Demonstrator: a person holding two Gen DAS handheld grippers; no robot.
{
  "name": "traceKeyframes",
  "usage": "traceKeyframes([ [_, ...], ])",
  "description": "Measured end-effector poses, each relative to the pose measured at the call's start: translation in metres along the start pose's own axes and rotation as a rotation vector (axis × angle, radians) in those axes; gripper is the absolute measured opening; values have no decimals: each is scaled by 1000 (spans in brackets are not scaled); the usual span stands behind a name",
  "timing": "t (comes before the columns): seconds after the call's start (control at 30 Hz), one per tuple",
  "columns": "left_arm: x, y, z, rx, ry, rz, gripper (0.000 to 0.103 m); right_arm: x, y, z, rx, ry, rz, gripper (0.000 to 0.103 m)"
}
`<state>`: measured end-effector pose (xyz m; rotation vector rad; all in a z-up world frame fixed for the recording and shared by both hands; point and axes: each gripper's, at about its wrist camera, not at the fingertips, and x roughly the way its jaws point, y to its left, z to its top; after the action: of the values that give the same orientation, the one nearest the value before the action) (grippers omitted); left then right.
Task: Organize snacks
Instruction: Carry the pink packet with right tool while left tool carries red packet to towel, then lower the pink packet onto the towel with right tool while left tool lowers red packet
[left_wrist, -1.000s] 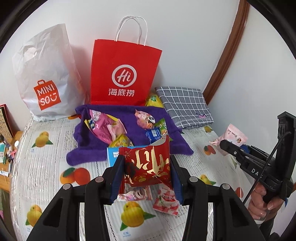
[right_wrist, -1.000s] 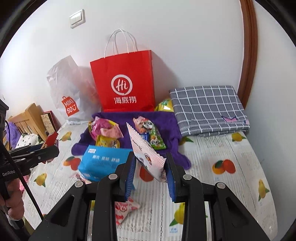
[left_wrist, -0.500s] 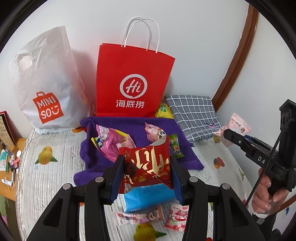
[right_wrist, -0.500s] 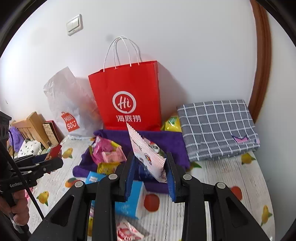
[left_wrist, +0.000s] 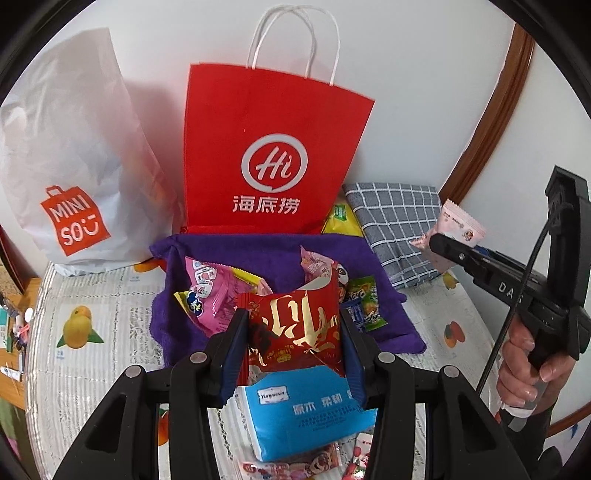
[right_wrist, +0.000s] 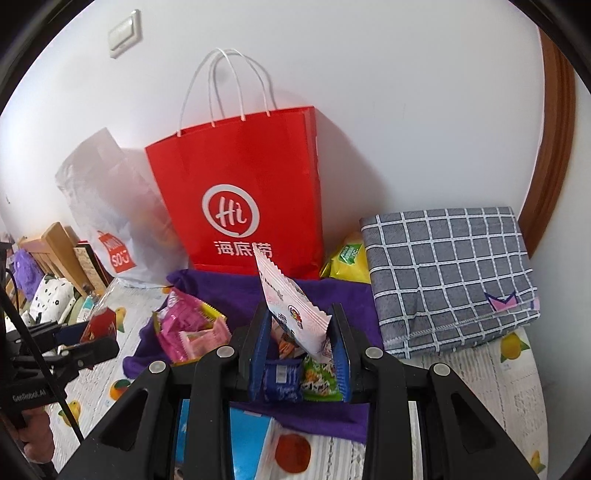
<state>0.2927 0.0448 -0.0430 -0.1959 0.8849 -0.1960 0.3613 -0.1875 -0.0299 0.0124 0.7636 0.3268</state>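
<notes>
your left gripper (left_wrist: 293, 334) is clamped on a red packet (left_wrist: 295, 332) with gold lettering, and your right gripper (right_wrist: 299, 356) pinches a pale pink packet (right_wrist: 291, 308), tilted, by its lower end; both are raised over the purple towel (left_wrist: 369, 258). both look light, crinkly and slippery, so grip the flat sealed edges, not the puffy middle. beyond stands the red paper bag (left_wrist: 273, 147).

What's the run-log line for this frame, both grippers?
left gripper: shut on red snack packet | right gripper: shut on white-pink snack packet | both raised over purple towel | facing red paper bag
</notes>
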Motion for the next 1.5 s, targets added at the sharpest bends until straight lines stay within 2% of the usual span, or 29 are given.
traceKeyframes([
  [0.13,16,0,4,8,21,4,45,20,-7,2,0,20,-17,31],
  [0.4,56,2,10,19,70,-19,45,68,-25,-6,1,114,-73,31],
  [0.7,88,4,13,26,116,-23,45,111,-37,-20,15,214,-83,31],
  [1.03,104,6,10,34,142,-6,45,129,-32,-30,-8,249,-72,33],
  [1.5,120,6,6,26,178,-4,46,123,-14,-31,-88,225,-63,34],
])
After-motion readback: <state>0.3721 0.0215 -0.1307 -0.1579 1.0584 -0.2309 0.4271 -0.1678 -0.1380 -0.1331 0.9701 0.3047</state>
